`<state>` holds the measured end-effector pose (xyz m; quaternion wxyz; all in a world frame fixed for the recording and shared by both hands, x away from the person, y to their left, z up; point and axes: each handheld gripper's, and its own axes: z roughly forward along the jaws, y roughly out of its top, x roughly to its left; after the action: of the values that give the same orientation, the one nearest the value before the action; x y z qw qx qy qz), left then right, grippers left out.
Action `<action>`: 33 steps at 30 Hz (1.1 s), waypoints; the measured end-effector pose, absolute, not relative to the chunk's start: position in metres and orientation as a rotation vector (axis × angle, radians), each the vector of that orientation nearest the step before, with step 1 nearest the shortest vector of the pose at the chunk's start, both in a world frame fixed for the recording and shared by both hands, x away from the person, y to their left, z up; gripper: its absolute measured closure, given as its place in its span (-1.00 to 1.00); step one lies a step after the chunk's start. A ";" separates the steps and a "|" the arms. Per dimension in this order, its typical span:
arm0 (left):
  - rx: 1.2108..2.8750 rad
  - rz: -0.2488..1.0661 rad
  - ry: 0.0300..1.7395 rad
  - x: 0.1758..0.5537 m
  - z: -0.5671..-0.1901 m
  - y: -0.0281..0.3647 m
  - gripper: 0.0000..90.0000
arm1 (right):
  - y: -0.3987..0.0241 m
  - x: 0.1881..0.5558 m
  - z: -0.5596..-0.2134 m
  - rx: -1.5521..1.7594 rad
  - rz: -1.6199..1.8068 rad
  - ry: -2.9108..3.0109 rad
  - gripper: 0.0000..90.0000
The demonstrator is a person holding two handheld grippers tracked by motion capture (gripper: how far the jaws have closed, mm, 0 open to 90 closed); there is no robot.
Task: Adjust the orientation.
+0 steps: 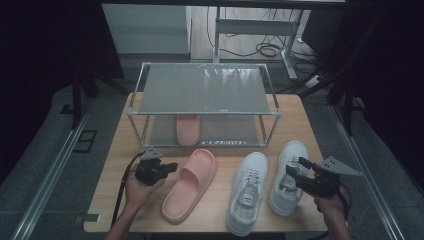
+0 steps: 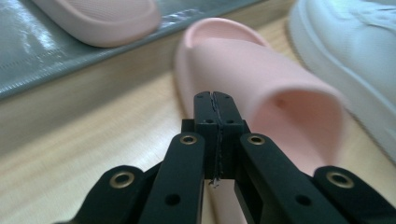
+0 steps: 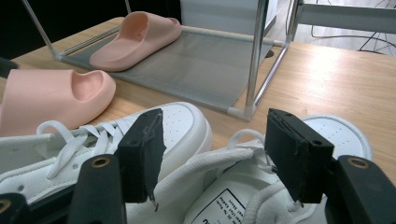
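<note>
Slides and sneakers share a wooden desk [image 1: 115,150] with a two-tier metal rack [image 1: 205,102] at its far side. One pink slide [image 1: 188,129] lies on the rack's lower shelf, toe toward the person. Its mate, the near slide [image 1: 191,182], lies on the desk in front of the rack, tilted with its toe toward the far right.

Just left of that near slide, the left gripper [image 1: 169,167] sits in the person's left hand [image 1: 137,192], its jaws pressed together with nothing between them. In the left gripper view the shut tips [image 2: 213,106] point at the near slide's [image 2: 261,98] strap and stand just in front of it; whether they touch it cannot be told. The shelf slide [image 2: 100,18] shows at the upper left there.

Two white sneakers stand to the right: the left sneaker [image 1: 247,192] beside the near slide, the right sneaker [image 1: 287,175] just beyond it, the pair nearly touching.

The right gripper [image 1: 295,167], in the right hand [image 1: 327,202], hangs over the right sneaker's opening with its jaws spread wide. In the right gripper view [image 3: 210,154] the jaws straddle the laces and tongue of the right sneaker [image 3: 261,186], pads apart from it, with the left sneaker [image 3: 93,140] alongside.
</note>
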<state>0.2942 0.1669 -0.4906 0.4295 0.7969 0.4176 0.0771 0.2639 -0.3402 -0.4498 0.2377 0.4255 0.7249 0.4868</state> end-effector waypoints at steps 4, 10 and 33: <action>1.978 0.151 1.009 0.277 -0.489 0.166 1.00 | -0.339 0.264 -0.450 1.163 1.330 1.992 -0.17; 2.002 0.112 0.989 0.271 -0.497 0.154 1.00 | -0.339 0.264 -0.451 1.164 1.329 1.992 -0.16; 2.023 0.151 1.038 0.284 -0.507 0.149 1.00 | -0.340 0.265 -0.452 1.170 1.331 1.994 -0.16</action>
<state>0.2841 0.1493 -0.5066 0.4182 0.8064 0.4137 0.0604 0.2652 -0.3395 -0.4522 0.2349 0.4264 0.7265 0.4850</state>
